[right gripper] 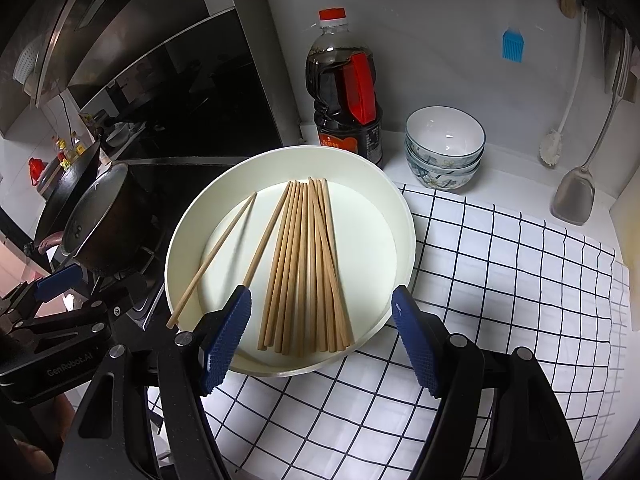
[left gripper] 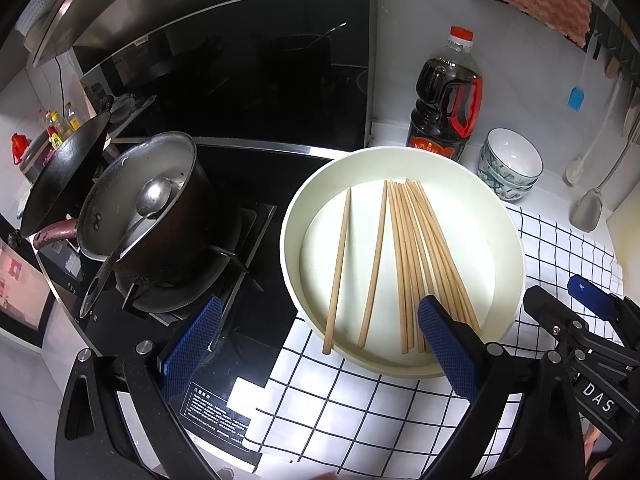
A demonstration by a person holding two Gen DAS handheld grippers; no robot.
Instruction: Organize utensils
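Observation:
A white round plate point(left gripper: 510, 240) point(right gripper: 406, 216) rests on a checked cloth at the stove's edge. In it lie several wooden chopsticks: a fanned bundle point(left gripper: 416, 264) point(right gripper: 308, 264) and two single chopsticks point(left gripper: 340, 268) point(right gripper: 216, 256) off to the left. My left gripper point(left gripper: 320, 300) hovers open at the plate's near rim, one finger over the stove, the other over the bundle's ends. My right gripper point(right gripper: 320, 292) is open too, its blue pads point(right gripper: 228, 340) straddling the bundle's near ends without touching. Each gripper also shows at the edge of the other's view point(left gripper: 554, 286) point(right gripper: 104, 276).
A dark pot point(left gripper: 160, 208) with a ladle sits on the gas stove, with a wok point(left gripper: 60, 184) behind it. A soy sauce bottle point(right gripper: 346, 92) and stacked bowls point(right gripper: 444, 148) stand behind the plate. A spatula point(right gripper: 572, 196) and brushes hang at the right wall. The checked cloth point(right gripper: 500, 280) spreads right.

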